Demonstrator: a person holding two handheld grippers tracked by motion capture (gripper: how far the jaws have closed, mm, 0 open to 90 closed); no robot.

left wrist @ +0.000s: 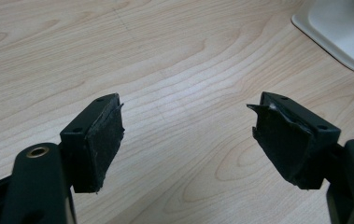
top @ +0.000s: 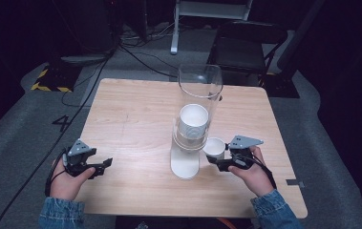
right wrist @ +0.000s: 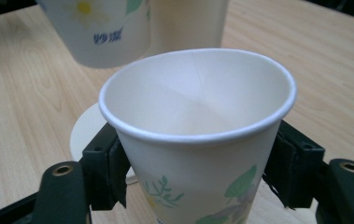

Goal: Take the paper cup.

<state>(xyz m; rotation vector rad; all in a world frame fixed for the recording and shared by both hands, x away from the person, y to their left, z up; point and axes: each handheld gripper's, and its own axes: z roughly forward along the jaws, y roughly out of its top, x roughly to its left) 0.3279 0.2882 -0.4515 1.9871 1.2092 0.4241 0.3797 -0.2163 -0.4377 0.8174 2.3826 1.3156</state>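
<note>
While the wooden surface [top: 135, 124] carries everything, the tall clear cup dispenser [top: 198, 95] stands mid-surface on its white base [top: 185, 164], with a stack of paper cups [top: 193, 125] inside the tube, bottom cup poking out low. In the right gripper view the same stack [right wrist: 101, 32] hangs just beyond and up-left of the held cup. Key relation: the loose paper cup [top: 214, 147] sits just right of the dispenser base, near its foot, already in the right gripper [top: 221, 162], so the right hand [top: 250, 172] is the near one; the left is well apart across bare wood. Cup's long axis is upright, mouth up, rim [right wrist: 198, 93] level-ish. Right gripper clenched on the cup wall from both sides, below the rim, pads [right wrist: 118, 170] pressing the printed paper. Its jaws point level toward the dispenser, hand low at the surface's near-right part. Left gripper [top: 103, 164] released, jaws spread wide, nothing between the pads [left wrist: 104, 140], only wood grain and a corner of the white base [left wrist: 343, 32] far off. It lies low, pointing right, left hand [top: 69, 179] resting near the front edge. Judgement: next move is carrying the cup clear of the dispenser.
</note>
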